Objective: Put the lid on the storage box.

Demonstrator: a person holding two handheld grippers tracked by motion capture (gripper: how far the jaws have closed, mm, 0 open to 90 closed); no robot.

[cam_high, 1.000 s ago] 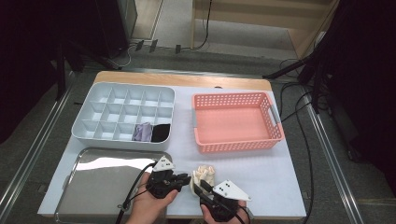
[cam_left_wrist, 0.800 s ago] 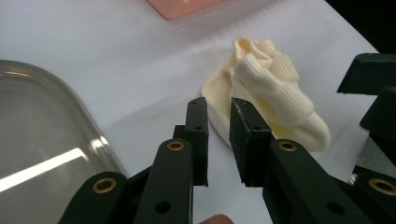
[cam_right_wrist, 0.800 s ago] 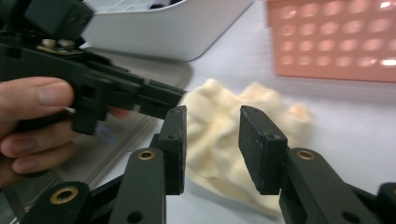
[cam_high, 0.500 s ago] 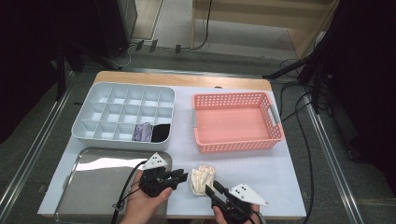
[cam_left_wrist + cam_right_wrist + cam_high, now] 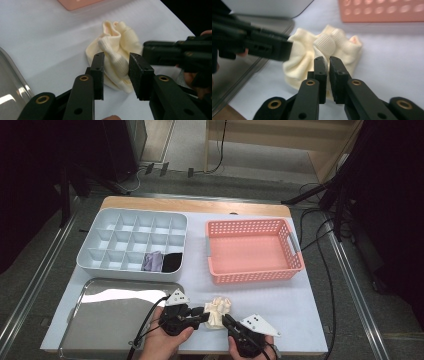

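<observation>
A cream ribbed knit sock [image 5: 217, 311], bunched into a loose wad, lies on the white tabletop [image 5: 300, 320] at the lower middle of the high view, just right of the shiny steel tray [image 5: 100, 320] and below the pink perforated plastic basket [image 5: 252, 251]. Both tools are on it. The right gripper [image 5: 326, 65], coming up from the bottom edge, has just been closing — in its own view the two black jaws stand almost together with a thin fold of the sock's ribbed cuff pinched between them. The left gripper [image 5: 115, 72], reaching in from the lower left, has jaws that have just been opening a little; in its view they stand apart with a fat fold of the sock between them, and I cannot tell whether the pads [image 5: 136, 72] truly press on the cloth. Farther up, at the upper left of the high view, sits the pale grey compartment organiser [image 5: 131, 245]; its bottom row already holds a lilac folded cloth [image 5: 152, 262] and a black one [image 5: 173, 262] in neighbouring cells. Judging from that, two pieces look sorted, the basket looks empty, and this sock — probably the last — is mid-bundling, not yet lifted or placed.
</observation>
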